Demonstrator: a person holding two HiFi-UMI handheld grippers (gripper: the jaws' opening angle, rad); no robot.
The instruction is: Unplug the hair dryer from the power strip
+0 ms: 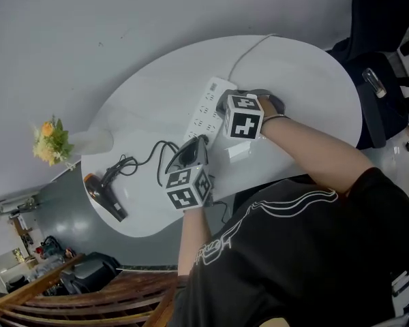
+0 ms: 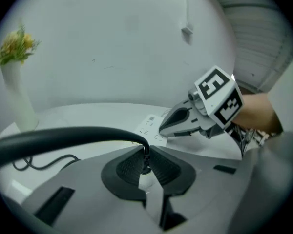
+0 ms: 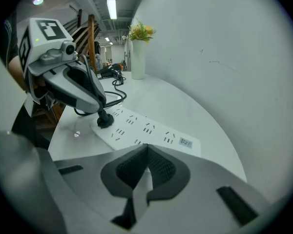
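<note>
A white power strip (image 1: 206,107) lies across the round white table (image 1: 150,87). The hair dryer's black plug (image 3: 105,120) sits in a socket at the strip's near end. Its cord (image 1: 146,157) runs left to the black and orange hair dryer (image 1: 103,194). My left gripper (image 1: 198,144) is shut on the cord (image 2: 145,156) right above the plug. In the right gripper view the left gripper (image 3: 100,107) stands just over the plug. My right gripper (image 1: 222,106) is shut and empty. Its fingertips (image 3: 145,149) are low over the strip (image 3: 149,129) near the label end.
A white vase with yellow flowers (image 1: 54,142) stands at the table's left edge, beyond the hair dryer. The strip's white cable (image 1: 249,50) runs off the far side. A small white block (image 1: 238,151) lies by the near edge. Wooden rails (image 1: 88,298) are below the table.
</note>
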